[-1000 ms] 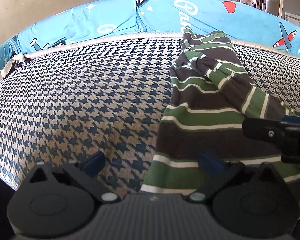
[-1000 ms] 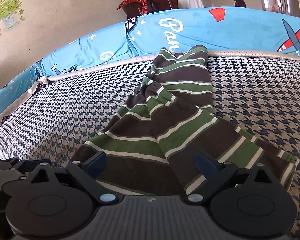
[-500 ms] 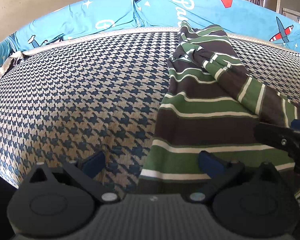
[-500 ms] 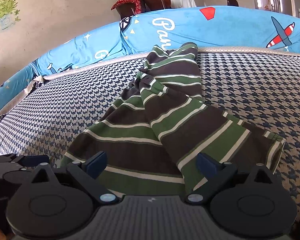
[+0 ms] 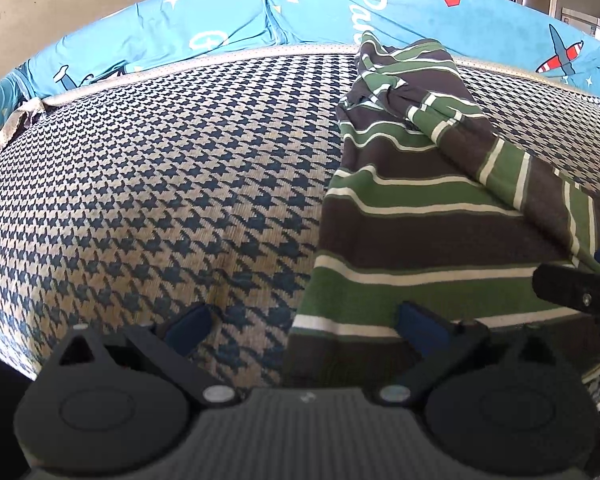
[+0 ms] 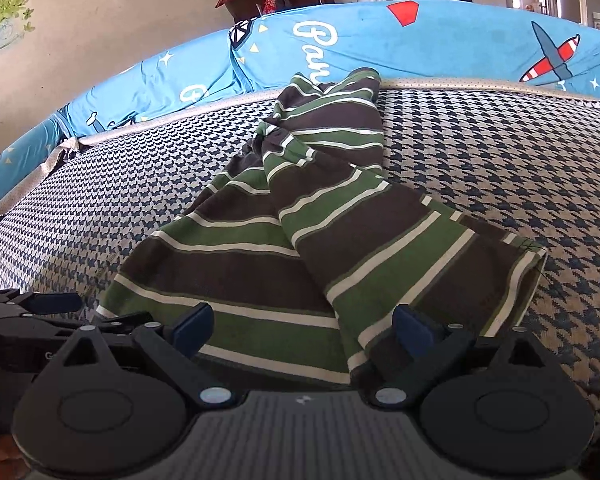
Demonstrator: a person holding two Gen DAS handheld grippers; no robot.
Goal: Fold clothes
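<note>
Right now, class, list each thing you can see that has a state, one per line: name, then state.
Striped shirt: lying rumpled on the cushion, one part folded across the rest, not yet neatly folded.
Left gripper: open, holding nothing, at the shirt's near left edge.
Right gripper: open, holding nothing, over the shirt's near edge.
Checked cushion: spread flat under the shirt.

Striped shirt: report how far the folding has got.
Done: little; the striped shirt lies lengthwise on the houndstooth surface, one flap draped diagonally across it, its far end bunched. In hand: nothing; left gripper and right gripper are open at its near hem. Left: gripping, smoothing, folding.
</note>
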